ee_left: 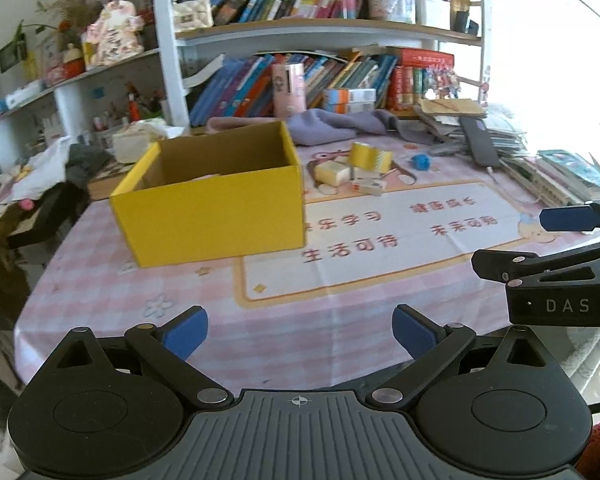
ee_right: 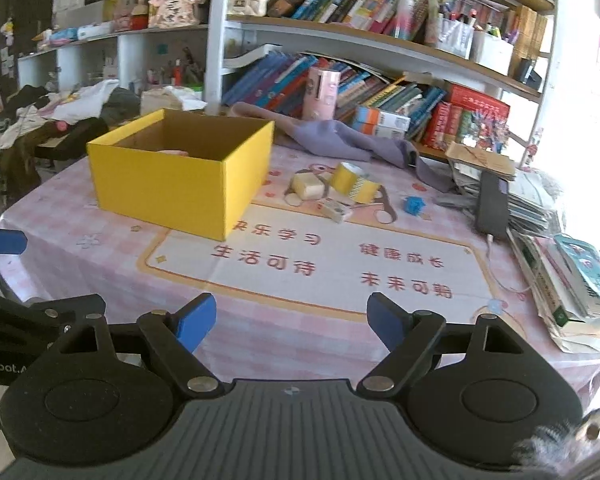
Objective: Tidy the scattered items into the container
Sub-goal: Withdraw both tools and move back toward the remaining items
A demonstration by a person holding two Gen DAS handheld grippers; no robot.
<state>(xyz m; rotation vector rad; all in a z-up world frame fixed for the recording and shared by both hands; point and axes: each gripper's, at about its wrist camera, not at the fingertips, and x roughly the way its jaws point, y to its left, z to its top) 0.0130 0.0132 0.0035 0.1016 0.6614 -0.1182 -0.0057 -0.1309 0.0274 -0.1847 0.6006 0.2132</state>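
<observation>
An open yellow cardboard box [ee_left: 216, 204] [ee_right: 180, 184] stands on the pink checked tablecloth; something pale lies inside. Right of it lie a yellow tape roll [ee_left: 370, 156] [ee_right: 354, 182], a cream block [ee_left: 332, 172] [ee_right: 308, 186], a small white box [ee_left: 366, 187] [ee_right: 336, 210] and a small blue object [ee_left: 421, 161] [ee_right: 414, 205]. My left gripper [ee_left: 300, 332] is open and empty at the near table edge. My right gripper [ee_right: 292, 322] is open and empty, also near the front edge; it also shows in the left wrist view [ee_left: 560, 240].
A purple cloth [ee_right: 340, 140] lies behind the items. A bookshelf [ee_right: 380, 40] runs along the back. Stacked books and papers [ee_right: 560, 280] and a dark flat device [ee_right: 492, 204] line the right edge. Clothes [ee_right: 40, 120] pile at the far left.
</observation>
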